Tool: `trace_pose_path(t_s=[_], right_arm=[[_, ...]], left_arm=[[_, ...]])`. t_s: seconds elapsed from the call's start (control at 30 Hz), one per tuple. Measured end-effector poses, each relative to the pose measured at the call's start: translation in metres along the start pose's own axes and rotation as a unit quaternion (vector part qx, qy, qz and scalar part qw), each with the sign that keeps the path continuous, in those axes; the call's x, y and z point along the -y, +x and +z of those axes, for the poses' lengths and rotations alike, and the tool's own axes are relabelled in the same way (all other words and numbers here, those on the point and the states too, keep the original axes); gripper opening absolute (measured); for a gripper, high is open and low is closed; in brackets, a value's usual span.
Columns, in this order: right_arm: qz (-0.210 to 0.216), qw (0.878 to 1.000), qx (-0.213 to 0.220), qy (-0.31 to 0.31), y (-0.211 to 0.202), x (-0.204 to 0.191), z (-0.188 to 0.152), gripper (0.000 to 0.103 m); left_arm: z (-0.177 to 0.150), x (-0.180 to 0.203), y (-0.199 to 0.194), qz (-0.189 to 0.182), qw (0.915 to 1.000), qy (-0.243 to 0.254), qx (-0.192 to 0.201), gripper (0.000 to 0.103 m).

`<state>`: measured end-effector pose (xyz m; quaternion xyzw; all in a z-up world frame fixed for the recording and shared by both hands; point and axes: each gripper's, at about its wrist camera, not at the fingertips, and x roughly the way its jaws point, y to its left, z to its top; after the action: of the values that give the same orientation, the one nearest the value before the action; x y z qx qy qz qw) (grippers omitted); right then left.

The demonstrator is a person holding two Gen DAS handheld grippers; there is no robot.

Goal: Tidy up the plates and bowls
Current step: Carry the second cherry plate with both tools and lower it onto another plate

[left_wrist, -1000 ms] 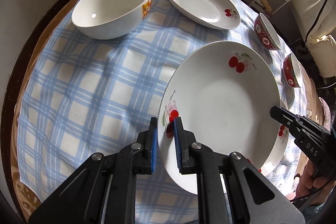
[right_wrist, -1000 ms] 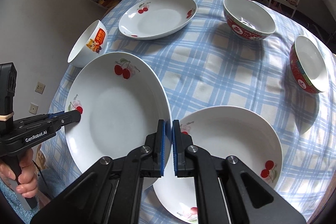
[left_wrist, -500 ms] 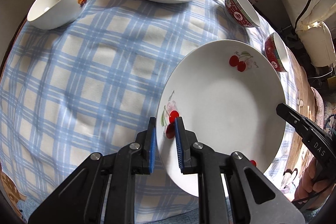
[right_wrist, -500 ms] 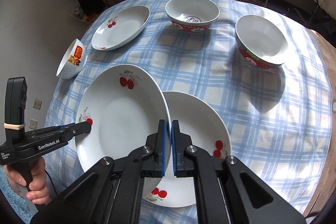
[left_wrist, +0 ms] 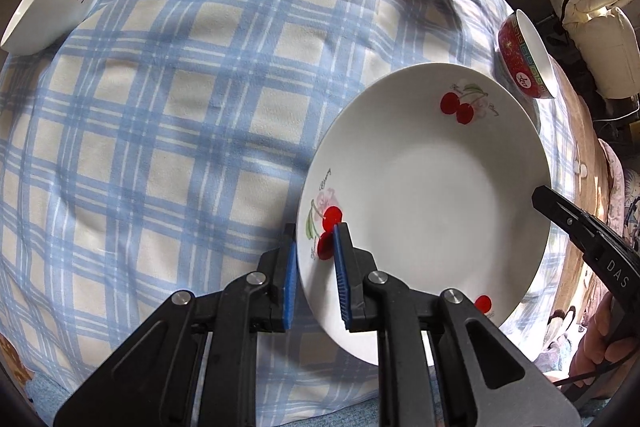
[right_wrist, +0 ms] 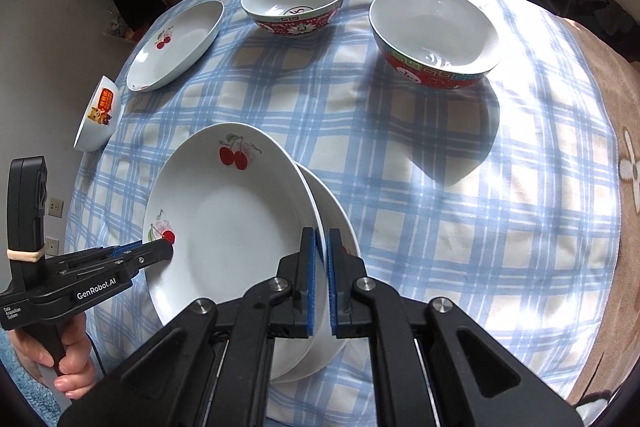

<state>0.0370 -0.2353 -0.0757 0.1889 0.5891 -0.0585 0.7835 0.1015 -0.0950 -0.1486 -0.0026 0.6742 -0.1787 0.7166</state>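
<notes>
Now white cherry-print plate (right_wrist: 236, 227) clamped at opposite rims by left hand-held gripper (left_wrist: 314, 267), right hand-held gripper (right_wrist: 321, 275).

White cherry-print plate (right_wrist: 240, 227) tilted, held above second plate (right_wrist: 340, 223) on table.

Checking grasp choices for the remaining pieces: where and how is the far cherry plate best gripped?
Grip the far cherry plate by its thin raised rim, one jaw inside and one under the lip. It lies flat on the tablecloth, so probably come in low at the near edge, clear of the white cartoon bowl.
</notes>
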Motion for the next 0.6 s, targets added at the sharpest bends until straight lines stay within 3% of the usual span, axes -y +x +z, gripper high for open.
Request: trace_pose_path(t_s=[0.13, 0.3, 0.6], right_arm=[[-0.015, 1.000, -0.023, 0.002, 0.013, 0.003, -0.002, 0.008], [-0.020, 1.000, -0.021, -0.001, 0.013, 0.005, -0.001, 0.008], [-0.027, 0.999, -0.025, 0.002, 0.016, 0.005, -0.001, 0.009]], left_arm=[[-0.001, 0.009, 0.006, 0.019, 0.9997, 0.011, -0.005, 0.017], [-0.001, 0.010, 0.012, 0.010, 0.9999, 0.005, -0.011, 0.017], [-0.002, 0.015, 0.018, 0.032, 0.9993, 0.019, -0.009, 0.016]])
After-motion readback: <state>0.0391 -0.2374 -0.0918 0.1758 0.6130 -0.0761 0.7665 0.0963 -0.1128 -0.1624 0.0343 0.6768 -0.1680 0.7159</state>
